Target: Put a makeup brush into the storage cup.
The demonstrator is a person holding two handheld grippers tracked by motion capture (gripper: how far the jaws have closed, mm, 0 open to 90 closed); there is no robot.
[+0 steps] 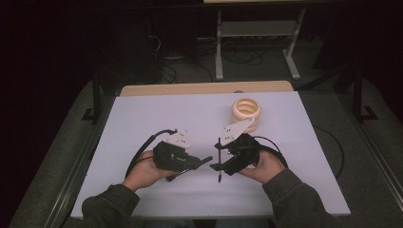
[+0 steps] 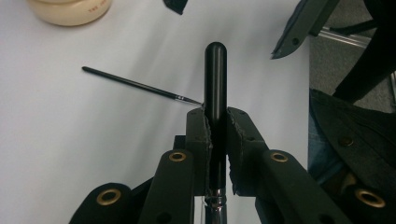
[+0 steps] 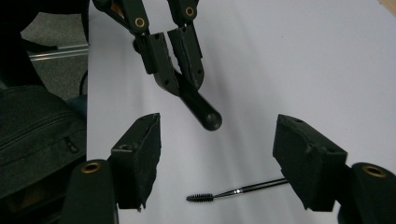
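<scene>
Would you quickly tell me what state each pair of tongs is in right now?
Left tongs: shut on the black handle.
Right tongs: open, holding nothing; the thin spoolie wand lies on the table past them.

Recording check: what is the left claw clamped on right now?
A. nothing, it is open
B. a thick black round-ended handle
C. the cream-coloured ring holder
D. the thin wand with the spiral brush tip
B: the left claw is shut on the thick black handle; the thin brush wand lies loose on the table.
</scene>
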